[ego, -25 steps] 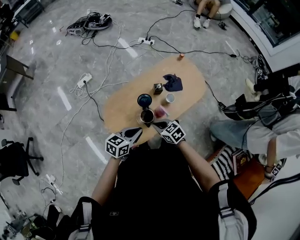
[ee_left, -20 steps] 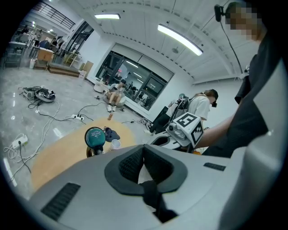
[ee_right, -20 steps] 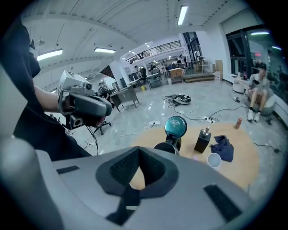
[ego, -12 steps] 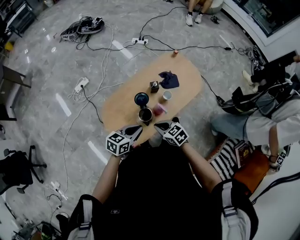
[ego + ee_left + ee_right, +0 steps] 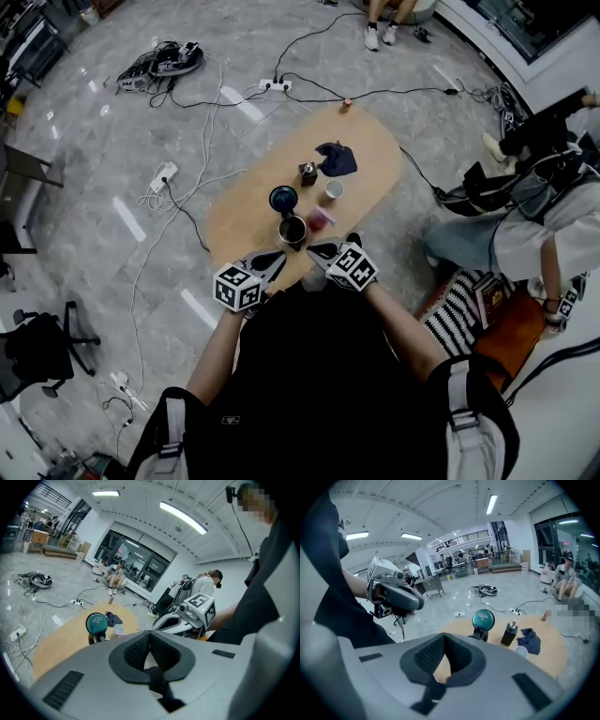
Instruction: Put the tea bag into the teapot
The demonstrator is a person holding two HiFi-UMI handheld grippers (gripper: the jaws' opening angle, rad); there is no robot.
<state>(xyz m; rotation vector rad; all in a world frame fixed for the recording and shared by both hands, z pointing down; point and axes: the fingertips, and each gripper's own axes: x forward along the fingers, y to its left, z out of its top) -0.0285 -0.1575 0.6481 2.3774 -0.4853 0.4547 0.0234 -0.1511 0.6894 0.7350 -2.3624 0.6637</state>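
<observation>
Your left gripper (image 5: 267, 263) and right gripper (image 5: 324, 251) are both closed and empty, at the near edge of the oval wooden table (image 5: 244, 211). The pink tea bag (image 5: 321, 219) lies just beside the teapot (image 5: 292, 231). Cables (image 5: 155, 64) sprawl over the grey marble floor (image 5: 84, 141).

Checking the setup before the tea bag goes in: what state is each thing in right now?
Left gripper: jaws shut, empty.
Right gripper: jaws shut, empty.
Teapot: upright, top open.
Teal round lid: off the teapot, just behind it.
Pink packet, likely the tea bag: lying beside the teapot.
White cup: upright.
Blue cloth: crumpled.
</observation>
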